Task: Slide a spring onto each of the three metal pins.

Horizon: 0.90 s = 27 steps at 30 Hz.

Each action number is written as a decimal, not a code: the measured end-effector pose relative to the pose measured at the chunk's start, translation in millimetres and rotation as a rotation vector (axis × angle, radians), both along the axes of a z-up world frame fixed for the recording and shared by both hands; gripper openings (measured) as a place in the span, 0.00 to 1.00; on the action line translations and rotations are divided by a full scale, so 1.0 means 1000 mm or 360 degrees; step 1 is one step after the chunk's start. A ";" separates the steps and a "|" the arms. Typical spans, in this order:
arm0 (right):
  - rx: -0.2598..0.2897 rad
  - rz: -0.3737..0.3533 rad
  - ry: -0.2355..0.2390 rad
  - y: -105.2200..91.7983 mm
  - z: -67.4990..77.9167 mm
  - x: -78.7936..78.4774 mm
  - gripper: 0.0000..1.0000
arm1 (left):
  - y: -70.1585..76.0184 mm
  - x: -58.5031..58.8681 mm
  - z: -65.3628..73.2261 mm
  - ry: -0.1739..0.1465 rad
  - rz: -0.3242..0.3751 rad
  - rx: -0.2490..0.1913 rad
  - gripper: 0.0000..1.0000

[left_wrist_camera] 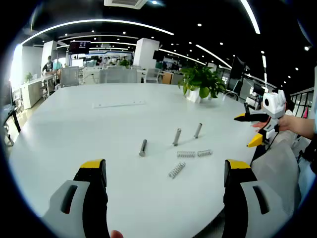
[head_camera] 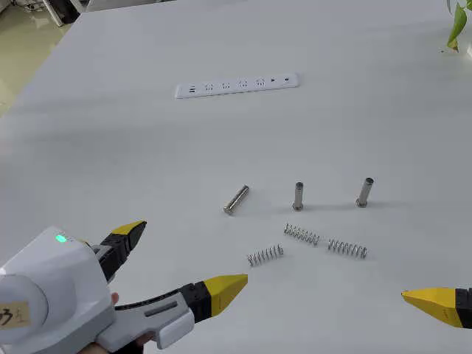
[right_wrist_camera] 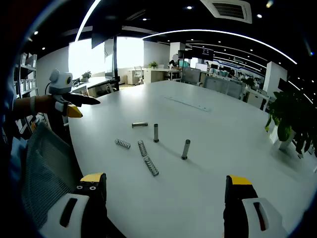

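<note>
Held left gripper (head_camera: 181, 257) and right gripper (right_wrist_camera: 166, 181) spread open and empty over the table (head_camera: 110, 147), ready for loose springs (head_camera: 302, 234) lying before three bare pins (head_camera: 298, 195)

The right gripper (right_wrist_camera: 166, 181) holds its yellow-tipped jaws wide apart over the white table (right_wrist_camera: 223, 144). Ahead, one pin (right_wrist_camera: 139, 124) lies flat and two stand upright, the nearer pin (right_wrist_camera: 185, 148) and the middle pin (right_wrist_camera: 156, 133). Beside them lie the left spring (right_wrist_camera: 122, 144), the centre spring (right_wrist_camera: 142, 148) and the near spring (right_wrist_camera: 151, 166). The left gripper (right_wrist_camera: 85, 106) hovers at the table's left edge.
</note>
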State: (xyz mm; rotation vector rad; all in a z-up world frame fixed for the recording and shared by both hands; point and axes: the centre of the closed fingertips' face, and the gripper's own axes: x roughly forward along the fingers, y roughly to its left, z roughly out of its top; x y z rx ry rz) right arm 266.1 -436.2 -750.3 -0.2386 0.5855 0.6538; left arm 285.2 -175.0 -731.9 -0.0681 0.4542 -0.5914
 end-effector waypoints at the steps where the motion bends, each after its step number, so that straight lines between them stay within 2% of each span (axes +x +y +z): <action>1: 0.0007 0.0000 0.0005 0.001 -0.001 -0.001 0.99 | -0.001 -0.001 0.001 -0.0006 -0.0008 0.0009 0.98; 8: 0.0013 0.0021 0.0017 0.007 -0.003 -0.003 0.99 | 0.002 -0.003 -0.001 -0.0001 -0.0013 0.0033 0.98; 16: 0.0008 0.0033 0.0018 0.008 -0.003 -0.004 0.99 | 0.002 -0.004 0.001 -0.0016 0.0001 0.0009 0.97; 27: -0.0001 0.0039 0.0018 0.008 -0.001 -0.005 0.99 | 0.001 -0.002 -0.004 -0.0010 -0.0004 0.0032 0.96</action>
